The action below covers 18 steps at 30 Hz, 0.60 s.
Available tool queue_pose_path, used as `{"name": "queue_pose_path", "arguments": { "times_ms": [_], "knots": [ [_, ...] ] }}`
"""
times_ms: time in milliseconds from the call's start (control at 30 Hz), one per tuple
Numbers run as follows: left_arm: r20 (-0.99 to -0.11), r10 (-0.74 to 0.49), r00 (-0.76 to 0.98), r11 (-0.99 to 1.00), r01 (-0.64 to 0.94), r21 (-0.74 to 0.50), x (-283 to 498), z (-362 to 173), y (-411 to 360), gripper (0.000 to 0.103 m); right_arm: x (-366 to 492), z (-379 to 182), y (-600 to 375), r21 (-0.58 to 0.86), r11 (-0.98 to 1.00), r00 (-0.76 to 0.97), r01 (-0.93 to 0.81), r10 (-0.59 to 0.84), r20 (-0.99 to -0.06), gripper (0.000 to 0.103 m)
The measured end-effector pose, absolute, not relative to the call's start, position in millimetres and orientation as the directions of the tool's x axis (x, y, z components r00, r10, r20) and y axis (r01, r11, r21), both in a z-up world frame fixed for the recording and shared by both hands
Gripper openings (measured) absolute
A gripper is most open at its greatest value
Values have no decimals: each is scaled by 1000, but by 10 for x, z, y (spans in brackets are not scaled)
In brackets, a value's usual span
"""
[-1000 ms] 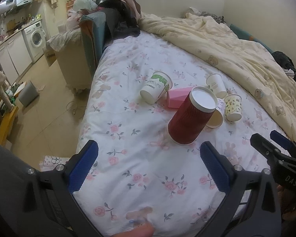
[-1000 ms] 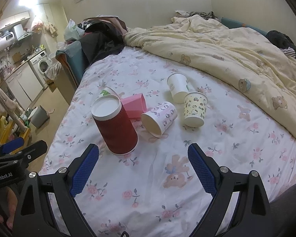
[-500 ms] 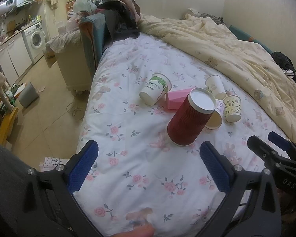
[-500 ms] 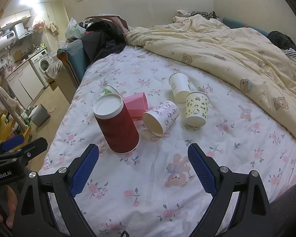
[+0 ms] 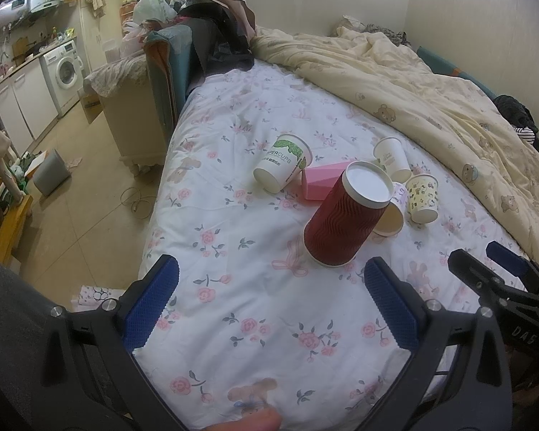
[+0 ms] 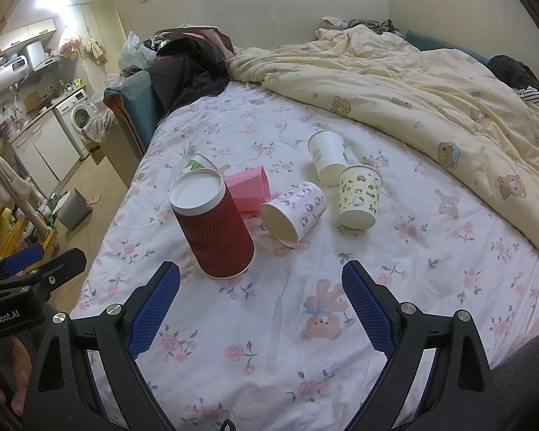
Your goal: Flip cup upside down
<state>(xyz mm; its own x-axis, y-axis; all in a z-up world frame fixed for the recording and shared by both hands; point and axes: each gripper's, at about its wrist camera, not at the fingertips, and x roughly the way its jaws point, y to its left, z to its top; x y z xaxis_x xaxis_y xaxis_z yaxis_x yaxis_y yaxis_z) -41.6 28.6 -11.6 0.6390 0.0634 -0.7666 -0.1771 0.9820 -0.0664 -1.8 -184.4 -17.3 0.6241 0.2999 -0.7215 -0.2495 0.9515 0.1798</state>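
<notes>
A red ribbed cup (image 5: 345, 217) (image 6: 212, 224) stands upside down on the floral bed sheet (image 5: 255, 309), its white base up. Behind it lie a pink cup (image 5: 323, 179) (image 6: 249, 188), a green-and-white cup (image 5: 284, 167) on its side, a patterned cup (image 6: 293, 212) on its side, a plain white cup (image 6: 327, 161) and a yellow cartoon cup (image 6: 359, 197) standing upside down. My left gripper (image 5: 269, 305) is open and empty, in front of the red cup. My right gripper (image 6: 260, 309) is open and empty, also short of the cups.
A cream bear-print duvet (image 6: 413, 86) is piled along the right and far side of the bed. Dark clothes and bags (image 6: 190, 61) sit at the bed's head. The bed's left edge drops to a tiled floor (image 5: 79, 194) with a grey bin (image 5: 50, 172).
Both grippers have drawn back a little and risen; the cups look slightly farther away. The cups have not moved. Both grippers stay open.
</notes>
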Motion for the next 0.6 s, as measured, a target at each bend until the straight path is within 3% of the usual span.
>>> {"name": "queue_pose_path", "arguments": {
  "times_ms": [600],
  "knots": [
    [-770,63,634,982,-177,-65,-369,-67,266,102,-23,-204,-1829,181,950,618,-255,304,-725,94]
  ]
}}
